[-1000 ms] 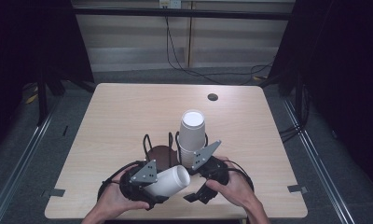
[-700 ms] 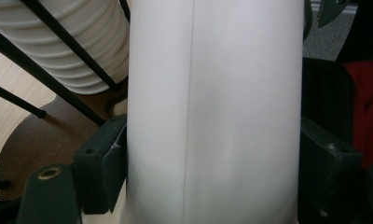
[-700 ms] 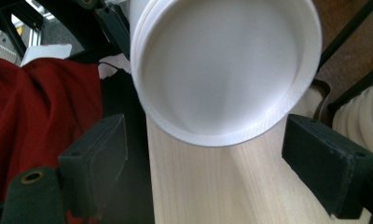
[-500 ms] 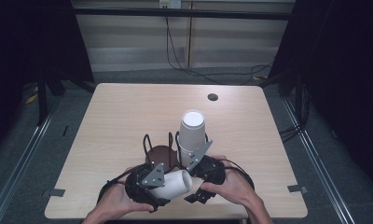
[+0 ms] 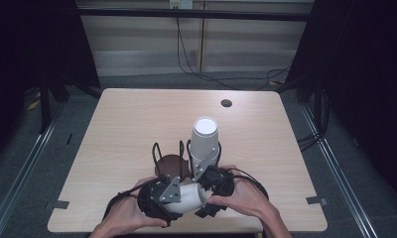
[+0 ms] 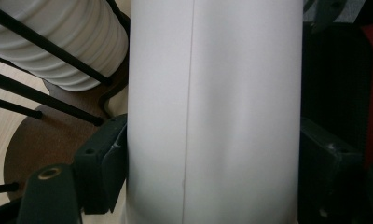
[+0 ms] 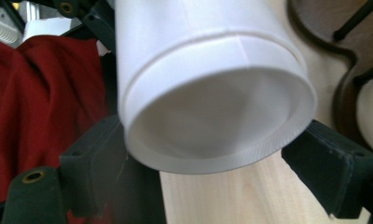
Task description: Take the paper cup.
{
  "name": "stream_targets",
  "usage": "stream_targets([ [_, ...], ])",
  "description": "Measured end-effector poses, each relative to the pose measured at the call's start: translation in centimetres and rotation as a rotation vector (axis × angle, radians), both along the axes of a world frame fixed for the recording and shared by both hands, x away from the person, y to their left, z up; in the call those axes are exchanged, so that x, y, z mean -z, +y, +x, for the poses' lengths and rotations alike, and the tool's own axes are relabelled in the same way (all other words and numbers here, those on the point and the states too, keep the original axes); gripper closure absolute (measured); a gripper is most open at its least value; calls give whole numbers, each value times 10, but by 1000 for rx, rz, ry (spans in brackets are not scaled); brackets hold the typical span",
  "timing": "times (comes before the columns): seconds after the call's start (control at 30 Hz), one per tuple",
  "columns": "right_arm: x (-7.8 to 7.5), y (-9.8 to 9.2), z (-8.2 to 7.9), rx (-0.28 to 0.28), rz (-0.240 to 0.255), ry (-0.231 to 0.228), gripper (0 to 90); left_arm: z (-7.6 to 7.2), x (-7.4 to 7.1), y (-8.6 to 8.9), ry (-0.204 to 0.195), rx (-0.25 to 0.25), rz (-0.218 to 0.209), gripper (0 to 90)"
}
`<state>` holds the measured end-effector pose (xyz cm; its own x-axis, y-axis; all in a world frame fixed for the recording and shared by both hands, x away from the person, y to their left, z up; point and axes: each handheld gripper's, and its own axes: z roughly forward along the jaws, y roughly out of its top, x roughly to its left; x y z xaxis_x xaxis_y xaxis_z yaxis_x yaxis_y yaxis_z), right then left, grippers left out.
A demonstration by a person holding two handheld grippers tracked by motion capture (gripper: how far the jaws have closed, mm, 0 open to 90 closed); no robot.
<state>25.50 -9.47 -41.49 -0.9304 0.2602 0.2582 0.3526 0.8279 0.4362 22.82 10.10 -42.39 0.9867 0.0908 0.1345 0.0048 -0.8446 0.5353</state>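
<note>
Lying on its side near the front edge of the table (image 5: pixel 137 119), one white paper cup (image 5: pixel 190 196) is carried between two grippers. The left gripper (image 5: pixel 172 198) clamps the cup body: in the left gripper view both black jaws press flat against the cup wall (image 6: pixel 212 112), one on each side. The right gripper (image 5: pixel 210 191) stands at the cup's open end; in the right gripper view its two jaws flank the rim (image 7: pixel 222 154), the left jaw touching or nearly touching it, the right jaw just beside it. Whether this gripper presses on the cup cannot be told.

Item count:
- Loose cups: one, held above the table surface.
- Stacked cups: one upside-down stack (image 5: pixel 205 144), standing in the right-hand bay of the wire holder (image 5: pixel 169 153). The number of cups in the stack cannot be counted.
- Holders: one, with black wire uprights on a dark brown base; its left-hand bay shows bare base.
- Hands: two, one on each gripper.
- Table holes: one round dark grommet (image 5: pixel 226 103), far side.
</note>
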Motion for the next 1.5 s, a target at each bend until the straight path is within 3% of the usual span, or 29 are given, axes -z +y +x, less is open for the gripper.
stream_targets([
  [0.13, 1, 2, 1, -3, -15, 33, 146, -1, 1, -2, 3, 14, 23, 206],
  [0.37, 3, 2, 3, 5, 26, 53, 167, -5, 0, -5, -12, 21, 15, 207],
  [0.57, 4, 5, 6, -23, 53, 70, 173, -7, 1, -8, -8, 41, 14, 207],
  [0.9, 4, 6, 6, -28, 46, 98, 206, -7, 3, -9, -8, 42, 19, 206],
  [1.37, 9, 5, 7, -35, 83, 124, 243, -7, 3, -5, 23, 46, -19, 185],
  [1.5, 6, 4, 7, -28, 89, 121, 246, -5, 2, -4, 11, 51, -43, 164],
])
